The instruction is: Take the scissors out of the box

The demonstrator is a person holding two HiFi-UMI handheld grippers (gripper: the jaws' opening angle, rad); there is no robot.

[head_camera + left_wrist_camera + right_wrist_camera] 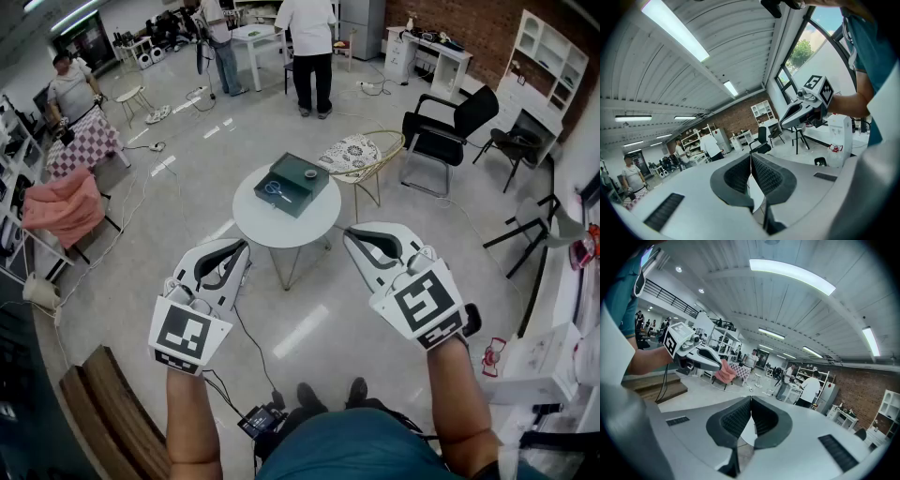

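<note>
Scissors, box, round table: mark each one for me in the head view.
scissors point(275, 188), head view, on the blue handles.
box point(311, 198), head view, on its near side wall.
round table point(281, 232), head view, on the bare white top in front of the box.

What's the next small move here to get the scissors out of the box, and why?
Probably advance the right gripper toward the box on the table: the scissors lie inside it, and both this and the left gripper are shut, empty and well short.
</note>
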